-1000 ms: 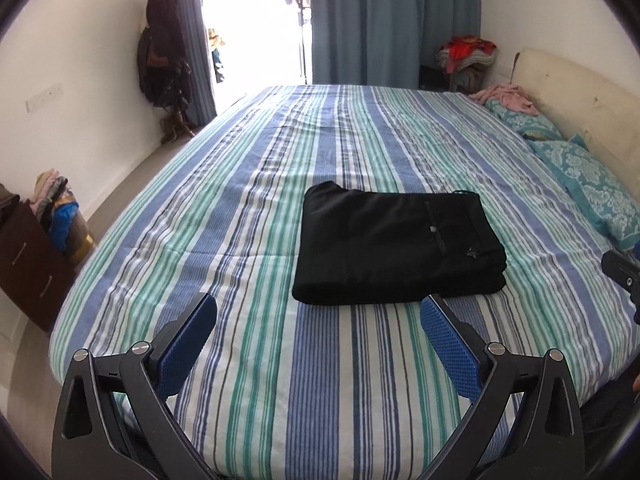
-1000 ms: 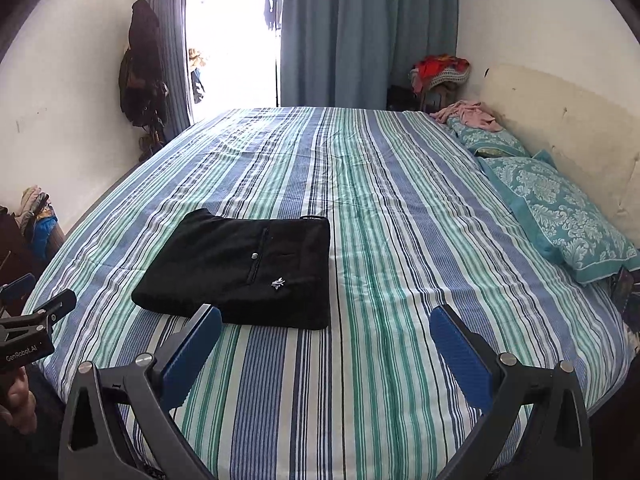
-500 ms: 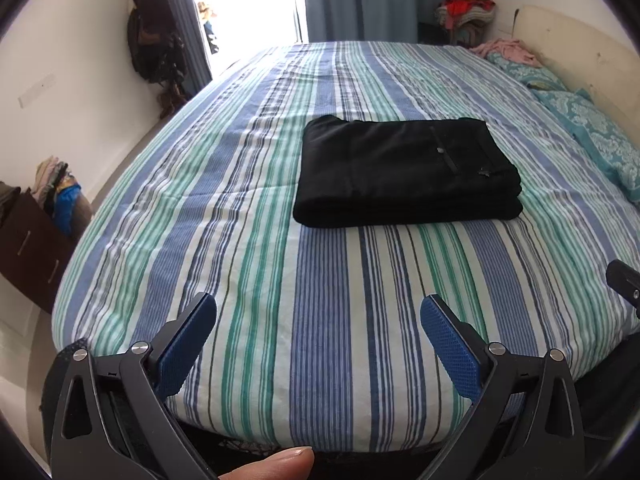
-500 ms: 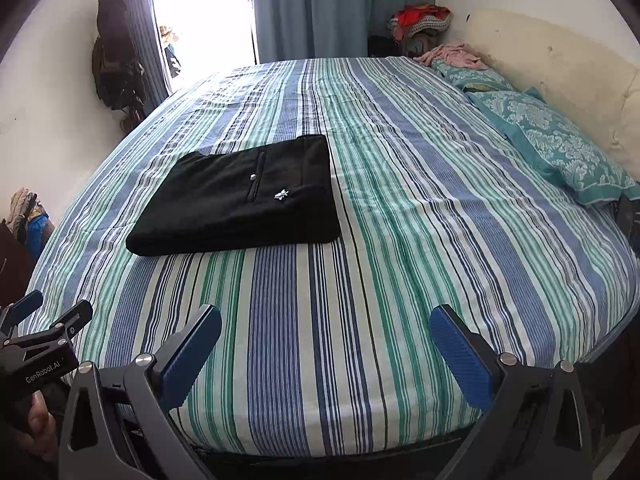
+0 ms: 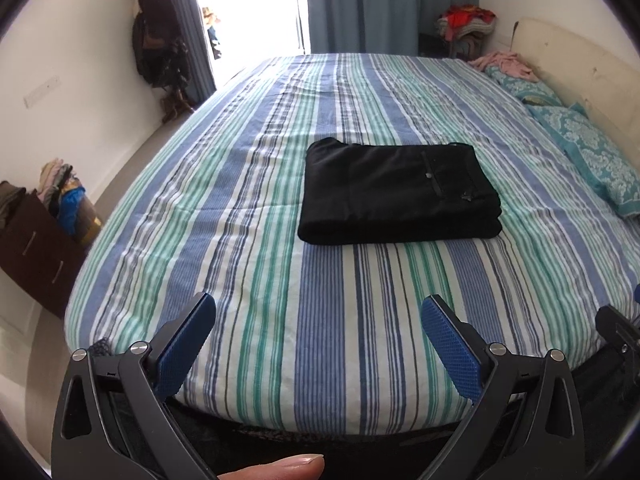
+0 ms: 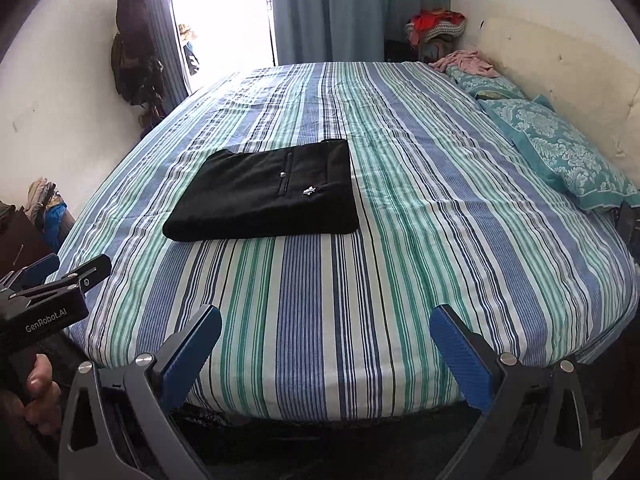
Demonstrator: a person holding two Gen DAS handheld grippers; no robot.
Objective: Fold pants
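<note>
Both tongs, left (image 5: 316, 316) and right (image 6: 326, 328), hang wide open and empty over the near edge of the striped bed (image 5: 320, 320). Loads of bare sheet around. Folded black pants (image 5: 398, 192) lie mid-bed, well ahead of both.

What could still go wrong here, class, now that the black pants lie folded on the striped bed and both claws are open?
1. The folded pants form a thick, soft stack; if a claw brushes it, the layers could slide apart.
2. The left claw and right claw sit side by side near the bed edge, so they might bump each other.
</note>
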